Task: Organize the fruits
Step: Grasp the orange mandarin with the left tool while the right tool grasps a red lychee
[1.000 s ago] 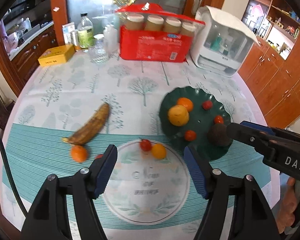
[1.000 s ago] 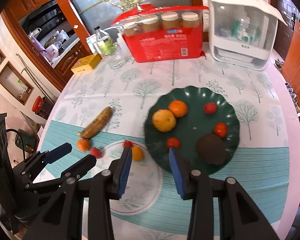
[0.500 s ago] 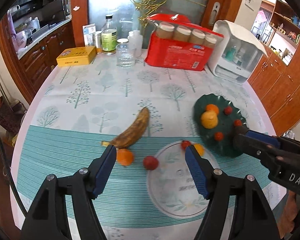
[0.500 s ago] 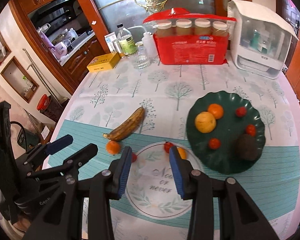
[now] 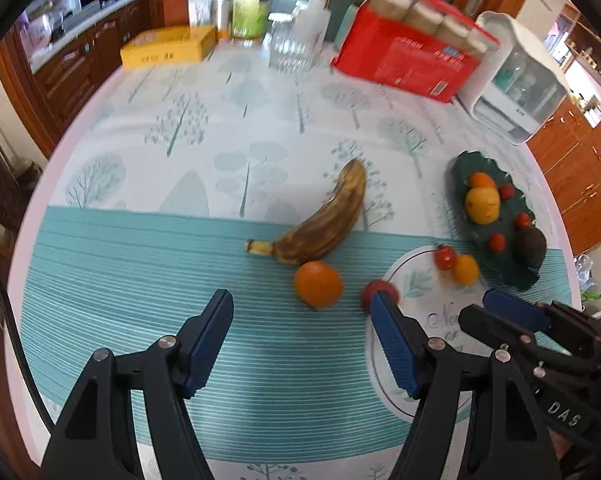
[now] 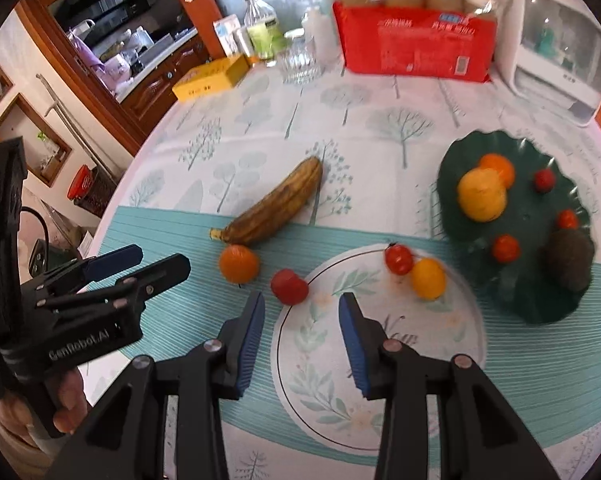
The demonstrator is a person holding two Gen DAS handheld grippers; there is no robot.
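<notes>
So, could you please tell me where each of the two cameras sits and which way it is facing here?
Left wrist view: on the left gripper, angled down at the banana and orange; its own open fingers show, and the right gripper at lower right.
Right wrist view: on the right gripper, angled down at the red tomato and green plate; its own open fingers show, and the left gripper with the hand holding it.
Shared: banana, orange, tomato, plate, red package.
</notes>
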